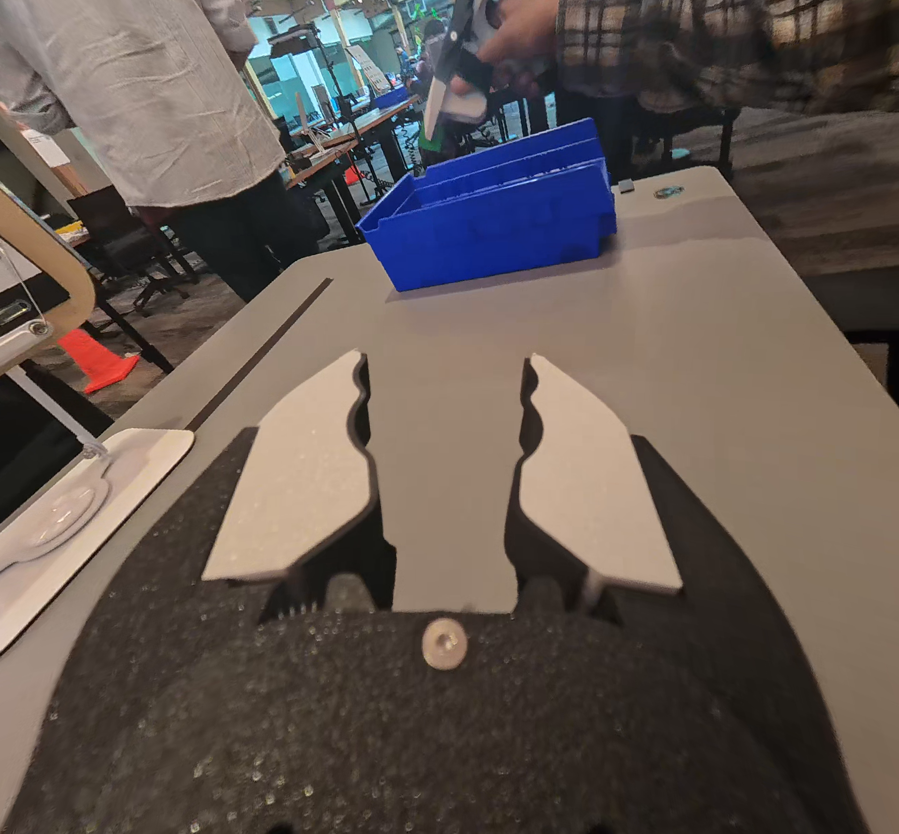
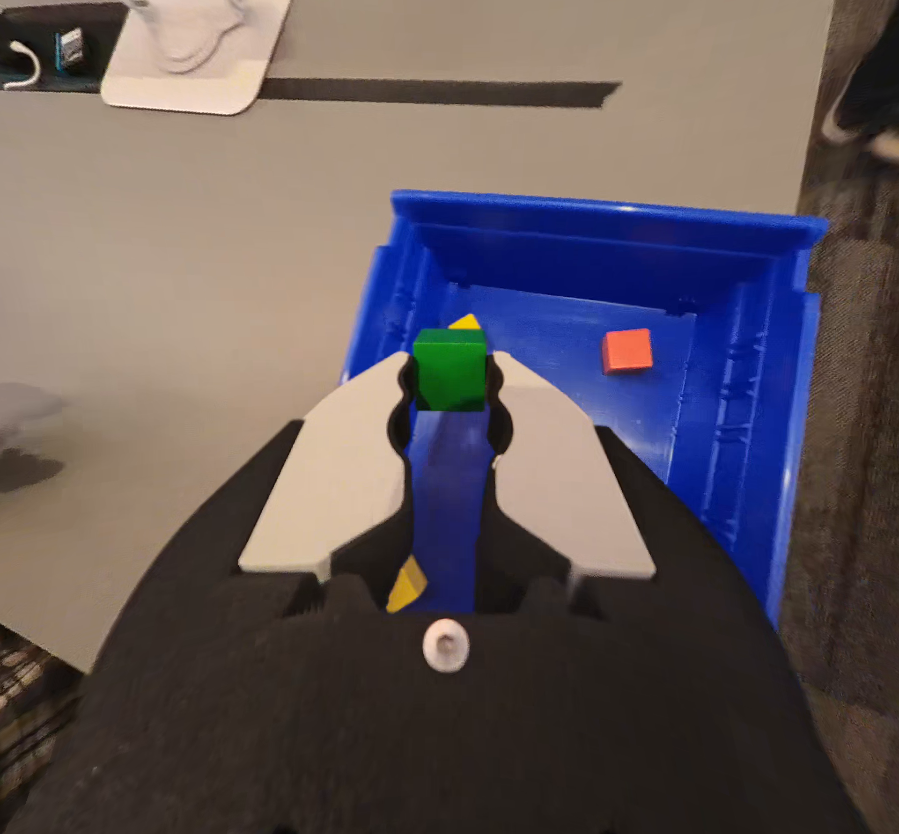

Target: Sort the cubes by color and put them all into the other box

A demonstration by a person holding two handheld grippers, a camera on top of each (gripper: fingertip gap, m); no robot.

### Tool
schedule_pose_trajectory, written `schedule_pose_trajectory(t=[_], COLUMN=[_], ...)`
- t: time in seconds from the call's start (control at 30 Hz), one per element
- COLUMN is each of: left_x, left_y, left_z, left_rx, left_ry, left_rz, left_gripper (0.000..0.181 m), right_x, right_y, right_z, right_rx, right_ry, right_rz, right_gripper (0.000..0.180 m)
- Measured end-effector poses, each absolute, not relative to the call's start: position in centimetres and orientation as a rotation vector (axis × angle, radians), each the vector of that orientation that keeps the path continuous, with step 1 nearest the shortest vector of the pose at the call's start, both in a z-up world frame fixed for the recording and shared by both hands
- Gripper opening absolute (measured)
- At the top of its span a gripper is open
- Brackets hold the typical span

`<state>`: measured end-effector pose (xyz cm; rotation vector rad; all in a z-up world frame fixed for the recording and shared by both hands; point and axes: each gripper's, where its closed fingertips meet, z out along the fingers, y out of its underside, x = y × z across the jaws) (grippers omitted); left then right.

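My right claw (image 2: 450, 375) is clamped on a green cube (image 2: 450, 373), pinched between the two grey fingertips and held above the blue box (image 2: 608, 222). Under the claw, on the box floor, I see a red cube (image 2: 627, 351) off to the right of the fingertips and well apart from them, a yellow cube (image 2: 467, 322) peeking out just beyond the green one, and another yellow cube (image 2: 406, 584) showing back near the base of the fingers. The box sits on the grey desk (image 2: 194, 251), with a white stand base (image 2: 194, 42) far ahead and to the left of the claw. My left claw (image 1: 445, 363) stands wide with nothing between its fingers, low over bare desk (image 1: 632, 348). Straight ahead of it sits the blue box (image 1: 486, 232), and above the box I can see the right claw (image 1: 435, 130) with a bit of green at its tip, held by a hand (image 1: 520, 32) in a plaid sleeve (image 1: 729, 18).
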<state>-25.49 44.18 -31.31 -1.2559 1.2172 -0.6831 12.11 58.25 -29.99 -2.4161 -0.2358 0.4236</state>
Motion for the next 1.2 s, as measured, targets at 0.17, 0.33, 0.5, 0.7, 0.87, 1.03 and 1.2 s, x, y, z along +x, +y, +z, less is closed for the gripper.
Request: schedule_pose_trajectory(t=[0.17, 0.33, 0.5, 0.7, 0.87, 1.03, 1.2], left_x=[-24.1, -22.5, -21.0, -19.9, -19.9, -20.1, -20.8], left_y=[44.9, 44.8, 44.6, 44.0, 43.9, 43.8, 43.5], left_z=[-31.2, -31.5, -32.3, -32.6, -32.5, -32.1, -31.4], left_rx=[-1.248, -1.234, -1.244, -1.23, -1.228, -1.236, -1.246], left_ry=[1.139, 1.129, 1.16, 1.193, 1.193, 1.177, 1.159], left_rz=[-0.667, -0.627, -0.632, -0.635, -0.643, -0.667, -0.628], left_gripper=[0.053, 0.044, 0.041, 0.036, 0.038, 0.042, 0.043], right_x=[13.8, 13.8, 13.3, 11.6, 13.3, 13.5, 6.8], right_y=[59.7, 59.5, 58.4, 58.6, 58.5, 57.5, 53.6], right_z=[-34.9, -38.7, -40.8, -42.4, -38.0, -23.9, -13.9], right_rx=[-2.578, -2.71, -2.808, -2.804, -2.763, -2.455, -2.092], right_ry=[-0.261, -0.319, -0.396, -0.465, -0.404, -0.317, -0.407], right_rz=[0.422, 0.412, 0.429, 0.49, 0.371, 0.326, 0.468], right_gripper=[0.028, 0.028, 0.028, 0.028, 0.089, 0.088, 0.083])
